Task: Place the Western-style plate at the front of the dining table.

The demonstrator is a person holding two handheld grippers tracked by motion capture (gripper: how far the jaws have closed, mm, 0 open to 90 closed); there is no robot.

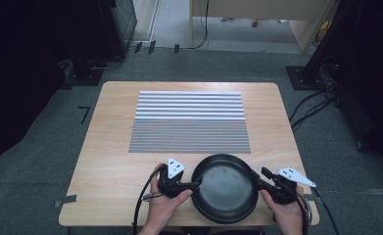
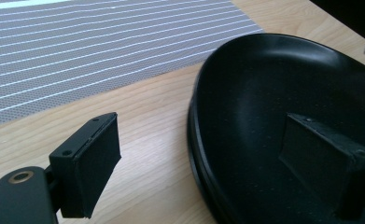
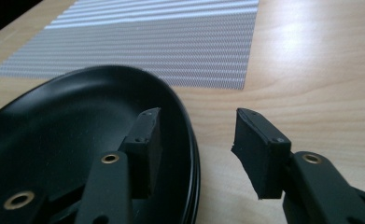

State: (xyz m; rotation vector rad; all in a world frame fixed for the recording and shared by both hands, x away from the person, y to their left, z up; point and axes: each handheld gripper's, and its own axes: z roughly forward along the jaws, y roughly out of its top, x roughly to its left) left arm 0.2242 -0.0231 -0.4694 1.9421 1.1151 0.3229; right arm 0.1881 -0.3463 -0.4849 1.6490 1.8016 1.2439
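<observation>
One round black pan (image 1: pixel 227 187), shallow, with a faintly speckled matte inside and a ridged double rim, sits at the near edge of the table (image 1: pixel 110 147), just in front of the mat. The left gripper (image 1: pixel 193 185) straddles the pan's left rim: one pad (image 2: pixel 94 163) hangs outside over the wood, the other stands inside the bowl, both clear of the rim, so it is released. The right gripper (image 1: pixel 258 182) straddles the opposite rim the same way, one pad (image 3: pixel 145 147) inside, one outside, a gap visible, not clamped. Beyond lies one rectangular woven mat (image 1: pixel 189 122), grey mesh with pale stripes. The single tabletop is light wood grain with rounded corners.
</observation>
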